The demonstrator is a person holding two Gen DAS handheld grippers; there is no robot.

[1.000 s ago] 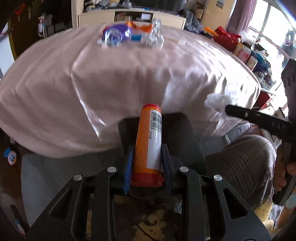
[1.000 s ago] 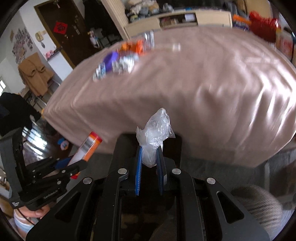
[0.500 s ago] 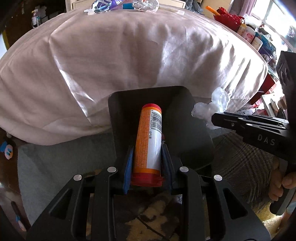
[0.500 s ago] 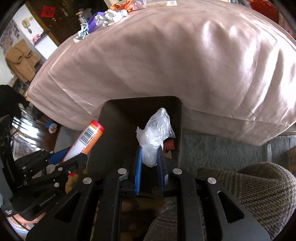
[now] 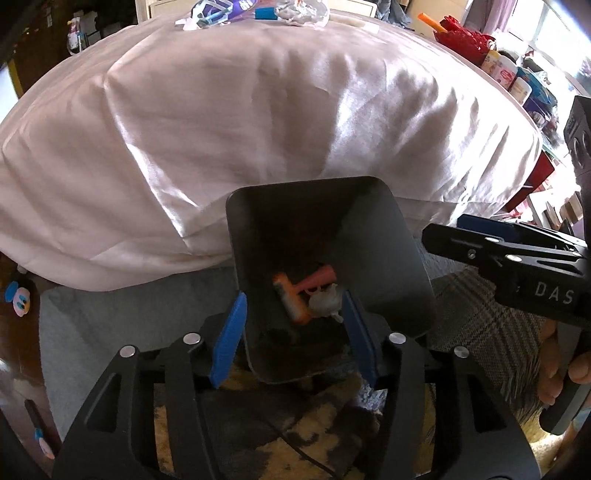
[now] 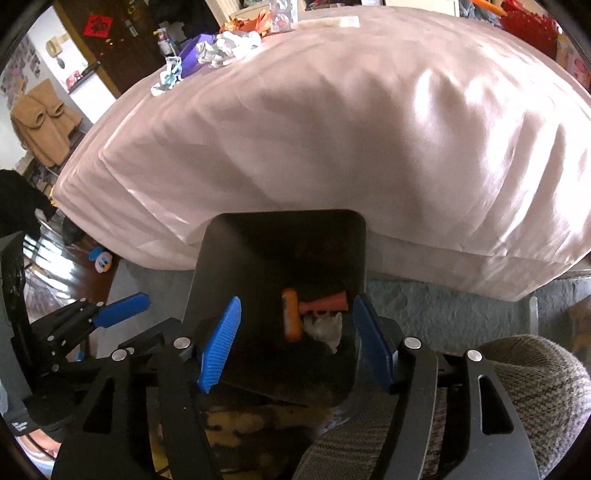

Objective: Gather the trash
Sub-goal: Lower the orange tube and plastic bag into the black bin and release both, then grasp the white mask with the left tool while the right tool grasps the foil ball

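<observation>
A black bin point(image 5: 388, 258) point(image 6: 229, 266) stands on the floor in front of the table. Inside it lie an orange tube point(image 5: 290, 299) point(image 6: 290, 314), a red tube point(image 5: 319, 277) point(image 6: 325, 303) and a crumpled clear plastic wrapper point(image 5: 325, 301) point(image 6: 325, 328). My left gripper point(image 5: 293, 332) is open and empty above the bin's near rim. My right gripper point(image 6: 295, 339) is open and empty above the bin; it also shows at the right of the left wrist view point(image 5: 517, 254). More trash point(image 5: 255, 11) point(image 6: 221, 44) lies on the far side of the table.
The table is covered by a pale pink cloth point(image 5: 258, 122) point(image 6: 369, 129) that hangs to near the floor. A grey carpet point(image 5: 92, 325) lies under the bin. A checked knee point(image 6: 535, 387) is at lower right. Bottles and jars point(image 5: 517, 77) stand at the right.
Both grippers have opened over the bin. The orange tube left my left gripper and the plastic wrapper left my right gripper; both now lie inside the bin.
</observation>
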